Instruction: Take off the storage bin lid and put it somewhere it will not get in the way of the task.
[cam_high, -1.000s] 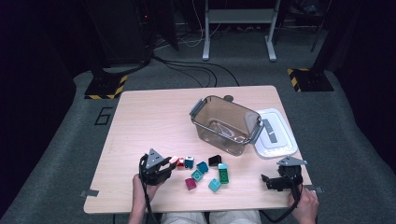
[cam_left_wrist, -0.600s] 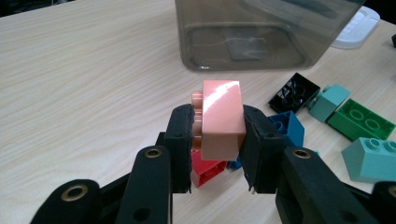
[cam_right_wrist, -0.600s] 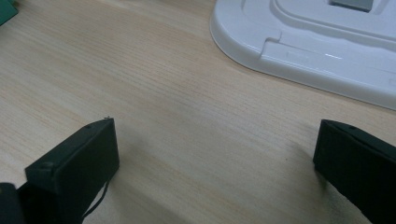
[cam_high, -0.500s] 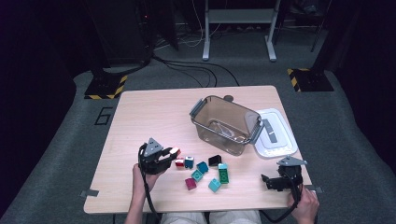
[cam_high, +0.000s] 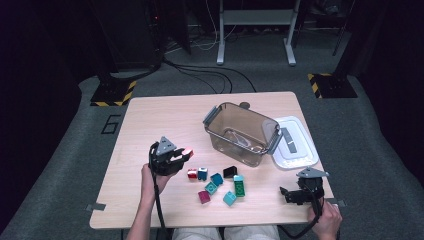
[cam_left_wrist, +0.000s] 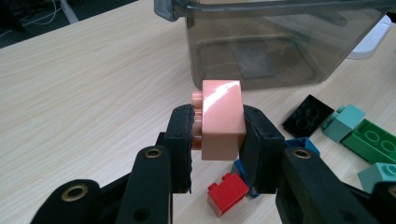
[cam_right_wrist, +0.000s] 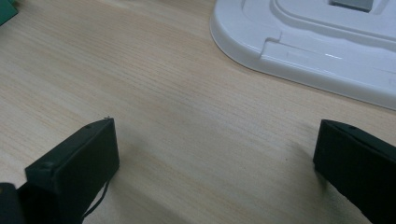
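Carrying a pink brick, the left gripper has it clamped squarely between both pads, clear of the table and above the loose pile: a red brick, a black one, teal and green pieces. By the look of it this is the carry step, brick lifted and the open clear bin straight ahead, so the next move calls for crossing over the near rim, getting well inside the walls, then letting go. The right gripper sits at the table's near right corner, jaws spread wide with nothing between them, beside the white lid. Hard to read: the bin's smoky walls blur its floor, and the lid runs off the right gripper view.
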